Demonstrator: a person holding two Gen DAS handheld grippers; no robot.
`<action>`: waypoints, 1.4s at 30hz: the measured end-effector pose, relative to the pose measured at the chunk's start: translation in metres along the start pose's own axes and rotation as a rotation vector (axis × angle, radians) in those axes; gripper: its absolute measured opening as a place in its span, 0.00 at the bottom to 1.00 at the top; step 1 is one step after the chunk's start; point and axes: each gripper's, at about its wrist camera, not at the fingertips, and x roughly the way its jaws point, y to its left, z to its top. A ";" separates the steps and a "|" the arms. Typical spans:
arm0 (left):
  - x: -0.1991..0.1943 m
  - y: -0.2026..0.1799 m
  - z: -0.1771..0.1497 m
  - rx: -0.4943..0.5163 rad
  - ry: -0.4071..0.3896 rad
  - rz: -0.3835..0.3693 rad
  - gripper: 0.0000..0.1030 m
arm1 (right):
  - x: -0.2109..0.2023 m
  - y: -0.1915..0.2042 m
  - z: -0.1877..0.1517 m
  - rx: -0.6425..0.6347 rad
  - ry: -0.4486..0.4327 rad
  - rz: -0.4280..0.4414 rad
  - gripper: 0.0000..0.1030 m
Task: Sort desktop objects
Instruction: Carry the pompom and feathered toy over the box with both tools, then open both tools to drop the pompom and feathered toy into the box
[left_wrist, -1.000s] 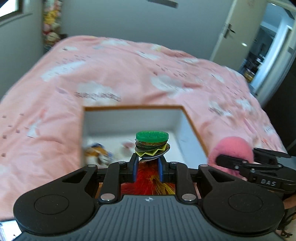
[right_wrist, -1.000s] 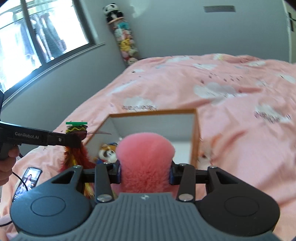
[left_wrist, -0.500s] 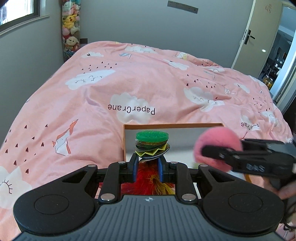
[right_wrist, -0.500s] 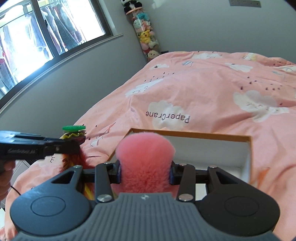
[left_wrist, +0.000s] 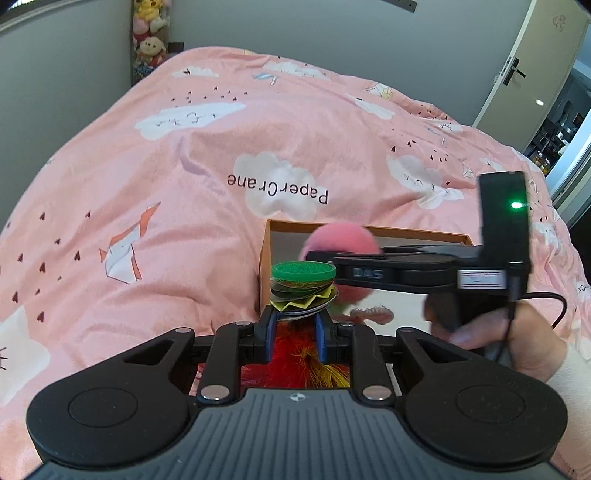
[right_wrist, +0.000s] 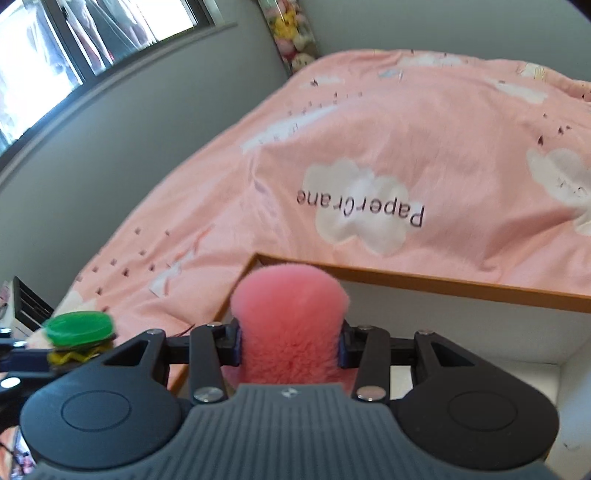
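Pink fluffy fur fills the space between the fingers of your right gripper (right_wrist: 290, 347): the pink plush toy (right_wrist: 290, 314) is squeezed from both sides by the blue pads, with the jaws about half apart, and its rounded top rises above them. You hold it over the near left corner of the cardboard box (right_wrist: 461, 286), which lies on the pink duvet (right_wrist: 369, 129) and has white inner walls. Your left gripper (left_wrist: 294, 325) has its jaws nearly together, and they are clamped on a shuttlecock toy (left_wrist: 303, 284): its green round cap and the stacked discs stand above the fingertips, and the red and yellow feathers hang below them. In the left wrist view this toy is just in front of the left wall of the box (left_wrist: 267, 258), and the right gripper crosses the box from the right, carried by your hand (left_wrist: 517, 332). Some small thing lies on the box floor, but it is too blurred to name.
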 end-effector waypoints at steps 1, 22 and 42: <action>0.002 0.001 0.000 -0.004 0.003 0.000 0.23 | 0.005 0.000 0.000 -0.002 0.005 -0.003 0.45; 0.008 -0.008 0.000 -0.026 0.011 -0.041 0.23 | -0.092 0.019 -0.043 -0.049 -0.012 0.215 0.46; 0.004 -0.007 0.011 -0.104 -0.014 -0.091 0.26 | -0.097 0.037 -0.054 -0.112 -0.033 0.230 0.02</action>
